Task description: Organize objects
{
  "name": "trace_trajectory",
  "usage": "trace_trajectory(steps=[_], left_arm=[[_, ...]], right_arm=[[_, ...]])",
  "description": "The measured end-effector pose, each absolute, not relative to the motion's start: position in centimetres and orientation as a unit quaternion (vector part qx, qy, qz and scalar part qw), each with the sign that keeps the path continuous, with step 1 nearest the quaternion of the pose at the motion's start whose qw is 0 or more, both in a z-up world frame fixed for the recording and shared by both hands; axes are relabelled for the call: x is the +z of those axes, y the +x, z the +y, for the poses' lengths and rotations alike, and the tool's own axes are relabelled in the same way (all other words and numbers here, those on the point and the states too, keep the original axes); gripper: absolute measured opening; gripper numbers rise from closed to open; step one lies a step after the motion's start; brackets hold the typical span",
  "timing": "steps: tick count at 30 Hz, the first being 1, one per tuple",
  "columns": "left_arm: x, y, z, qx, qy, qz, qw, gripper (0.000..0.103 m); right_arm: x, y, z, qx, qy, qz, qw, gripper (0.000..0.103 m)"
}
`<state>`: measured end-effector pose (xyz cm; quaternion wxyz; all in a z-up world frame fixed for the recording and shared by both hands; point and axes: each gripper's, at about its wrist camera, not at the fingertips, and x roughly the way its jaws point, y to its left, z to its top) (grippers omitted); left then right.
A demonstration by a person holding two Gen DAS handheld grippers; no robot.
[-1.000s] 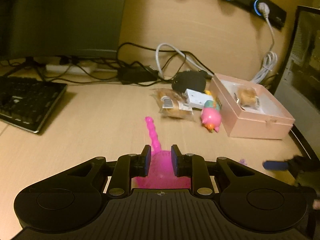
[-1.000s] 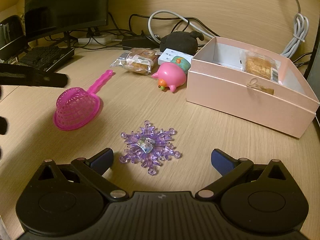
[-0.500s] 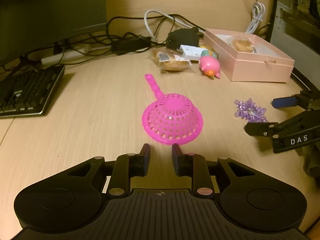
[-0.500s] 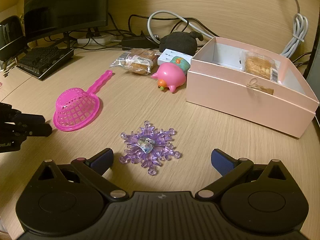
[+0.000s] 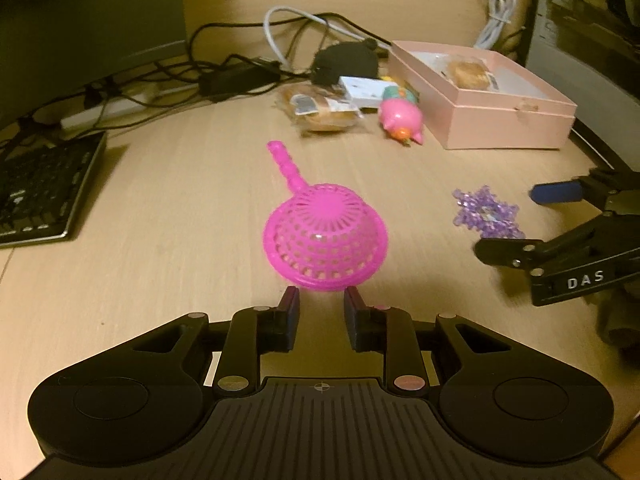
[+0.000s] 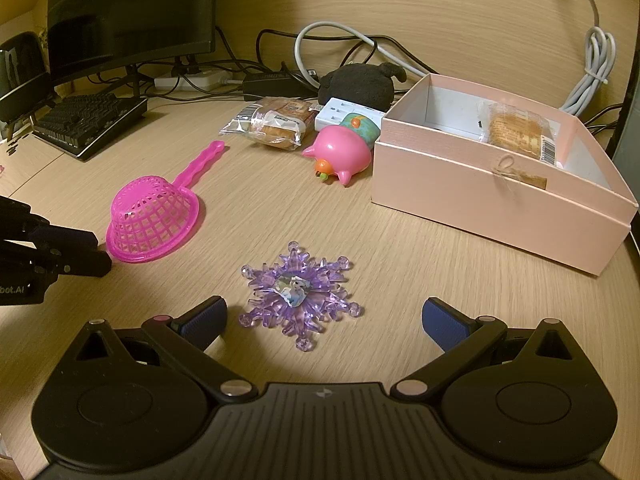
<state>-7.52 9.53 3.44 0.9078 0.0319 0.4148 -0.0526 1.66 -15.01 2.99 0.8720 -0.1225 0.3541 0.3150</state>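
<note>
A pink plastic sieve [image 5: 324,236] [image 6: 150,220] lies upside down on the wooden desk, handle pointing away. My left gripper [image 5: 320,300] sits just behind its rim, jaws narrowly open with nothing between them. A purple crystal snowflake [image 6: 298,292] [image 5: 486,216] lies flat on the desk. My right gripper [image 6: 324,314] stands wide open just in front of it, one blue pad on each side, not touching it. A pink open box [image 6: 480,200] [image 5: 504,124] at the right holds a wrapped pastry [image 6: 516,132].
A pink pig toy [image 6: 340,152], a wrapped snack [image 6: 276,122] and a white adapter [image 6: 340,114] lie left of the box. Behind them are a black plush [image 6: 360,84] and cables. A keyboard [image 6: 88,120] and monitor [image 6: 132,12] stand at the left.
My left gripper has drawn back from the sieve, which was right at its fingers and now lies free ahead of them. The right gripper and the snowflake have not moved.
</note>
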Motion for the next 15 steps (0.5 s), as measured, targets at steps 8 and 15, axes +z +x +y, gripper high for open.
trace_trajectory(steps=[8,15], left_arm=[[3.6,-6.9,8.3,-0.058,0.035,0.431,0.9,0.03],[3.4,-6.2,6.7,-0.085,0.028,0.445,0.891,0.072]], right_arm=[[4.8,2.4,-16.4,0.299,-0.086,0.377,0.872,0.103],[5.6,2.6,-19.5,0.265,-0.067,0.378,0.885,0.103]])
